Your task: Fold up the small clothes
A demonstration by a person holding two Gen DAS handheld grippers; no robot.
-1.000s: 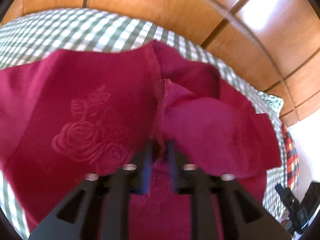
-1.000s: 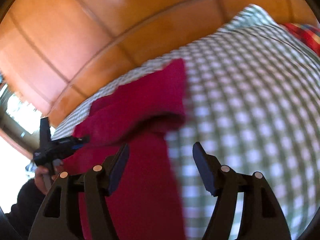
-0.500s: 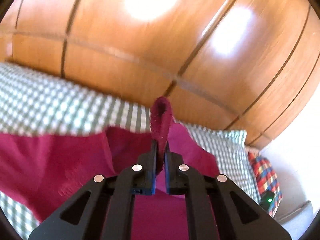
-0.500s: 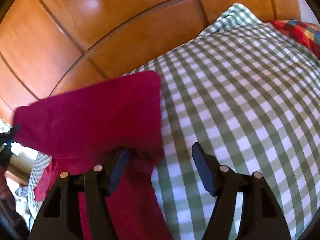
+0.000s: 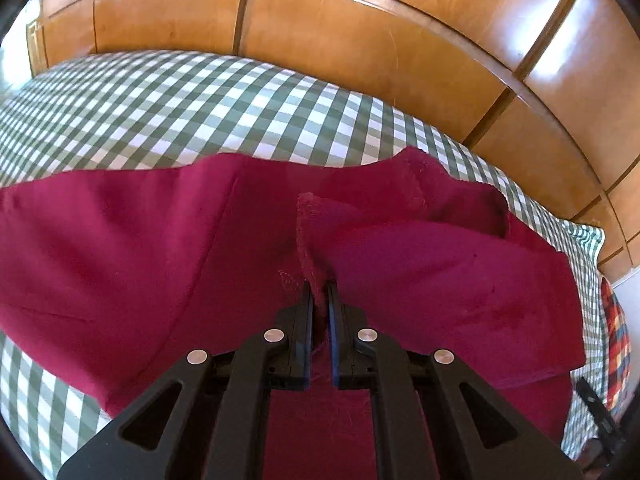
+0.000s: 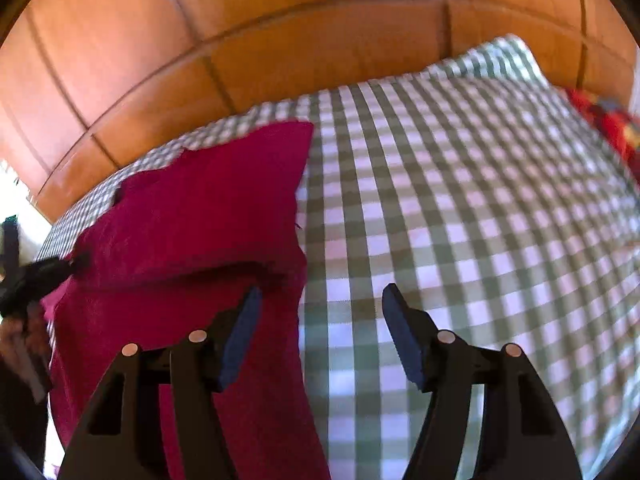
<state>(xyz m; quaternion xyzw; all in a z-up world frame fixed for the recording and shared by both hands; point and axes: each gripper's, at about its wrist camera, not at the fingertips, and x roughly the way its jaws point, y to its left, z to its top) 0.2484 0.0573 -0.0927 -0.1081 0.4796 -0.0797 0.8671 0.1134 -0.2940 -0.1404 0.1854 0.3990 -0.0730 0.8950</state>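
Your left gripper (image 5: 320, 294) has its jaws pressed together on a raised fold of the dark red garment (image 5: 140, 248); the pinched edge stands up just ahead of the tips, the rest spreads flat to both sides on the green checked bedsheet (image 5: 180, 104). Your right gripper (image 6: 320, 300) has jaws spread, nothing between them but sheet (image 6: 460, 208); the garment's (image 6: 208, 208) folded edge lies just under and ahead of the left fingertip (image 6: 248, 308). Wooden headboard (image 5: 360, 40) beyond both. No containers in view.
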